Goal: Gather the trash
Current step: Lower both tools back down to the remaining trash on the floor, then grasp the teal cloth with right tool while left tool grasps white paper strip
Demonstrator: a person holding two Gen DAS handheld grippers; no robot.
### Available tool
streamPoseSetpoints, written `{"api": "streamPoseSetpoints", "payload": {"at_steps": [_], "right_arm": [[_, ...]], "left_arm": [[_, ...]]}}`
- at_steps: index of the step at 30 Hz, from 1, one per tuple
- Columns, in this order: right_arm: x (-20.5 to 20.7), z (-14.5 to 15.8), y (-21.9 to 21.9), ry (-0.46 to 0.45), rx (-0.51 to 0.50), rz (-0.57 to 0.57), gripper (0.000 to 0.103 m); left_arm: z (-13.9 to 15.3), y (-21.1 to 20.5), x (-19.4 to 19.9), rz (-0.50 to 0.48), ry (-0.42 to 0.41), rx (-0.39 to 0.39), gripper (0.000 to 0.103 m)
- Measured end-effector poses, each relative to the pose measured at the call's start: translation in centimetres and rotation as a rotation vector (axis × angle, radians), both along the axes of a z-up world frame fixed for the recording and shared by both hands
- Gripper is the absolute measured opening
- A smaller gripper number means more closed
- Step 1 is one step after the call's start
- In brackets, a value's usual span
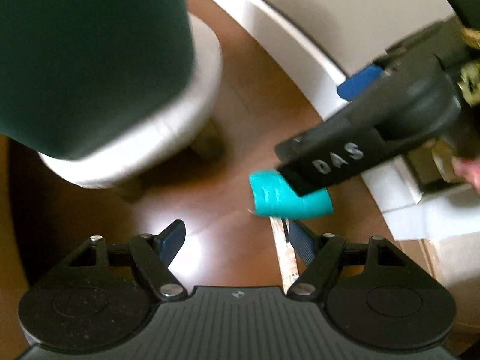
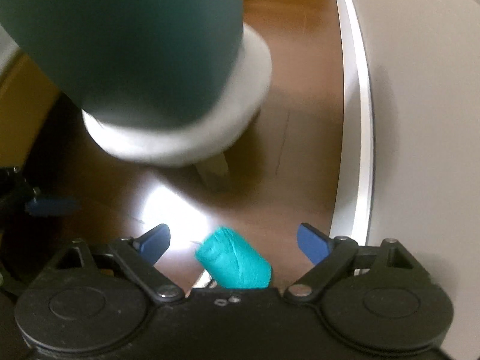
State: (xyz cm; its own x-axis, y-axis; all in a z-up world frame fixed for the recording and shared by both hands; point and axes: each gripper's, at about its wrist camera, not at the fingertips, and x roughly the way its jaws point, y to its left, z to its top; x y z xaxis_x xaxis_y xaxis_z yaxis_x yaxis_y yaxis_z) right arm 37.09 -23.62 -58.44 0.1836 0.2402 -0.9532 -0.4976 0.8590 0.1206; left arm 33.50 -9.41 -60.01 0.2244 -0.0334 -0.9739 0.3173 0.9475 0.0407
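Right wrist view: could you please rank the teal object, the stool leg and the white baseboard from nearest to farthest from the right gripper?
1. Teal object, between the right gripper's open fingers.
2. Stool leg, ahead, under the seat.
3. White baseboard, far right, along the wall.

One teal roll (image 2: 235,262) lies on the floor (image 2: 300,156). Two tongs show: the left tongs (image 1: 237,241) and the right tongs (image 2: 234,241), each with two blue fingers (image 2: 154,241). One stool (image 2: 180,132) stands there, white under a dark green top; two of its legs (image 1: 210,141) can be counted from the left wrist, only one from the right. One white baseboard (image 2: 355,126) runs along one wall (image 2: 420,120). One pale strip (image 1: 286,258) lies on the floor near the roll; what it is cannot be told.
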Motion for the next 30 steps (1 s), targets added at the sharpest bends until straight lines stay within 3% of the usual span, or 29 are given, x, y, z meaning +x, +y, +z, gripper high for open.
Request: {"api": "streamPoseSetpoints", "payload": {"at_steps": [8, 16, 26, 30], "right_arm": [[-0.7, -8.0, 0.2, 0.112, -0.056, 0.0, 0.089], [-1.4, -13.6, 1.4, 0.178, -0.105, 0.058, 0.088], [-1.1, -16.4, 0.3, 0.206, -0.062, -0.007, 0.084], [-1.6, -16.7, 0.2, 0.195, -0.061, -0.006, 0.082]], "left_arm": [[-8.7, -1.4, -0.5, 0.042, 0.172, 0.012, 0.076], [-14.7, -2.3, -0.9, 0.107, 0.265, 0.021, 0.076], [-17.8, -2.3, -1.2, 0.153, 0.274, 0.014, 0.074], [-18.6, -2.4, -1.5, 0.142, 0.264, 0.039, 0.066]]}}
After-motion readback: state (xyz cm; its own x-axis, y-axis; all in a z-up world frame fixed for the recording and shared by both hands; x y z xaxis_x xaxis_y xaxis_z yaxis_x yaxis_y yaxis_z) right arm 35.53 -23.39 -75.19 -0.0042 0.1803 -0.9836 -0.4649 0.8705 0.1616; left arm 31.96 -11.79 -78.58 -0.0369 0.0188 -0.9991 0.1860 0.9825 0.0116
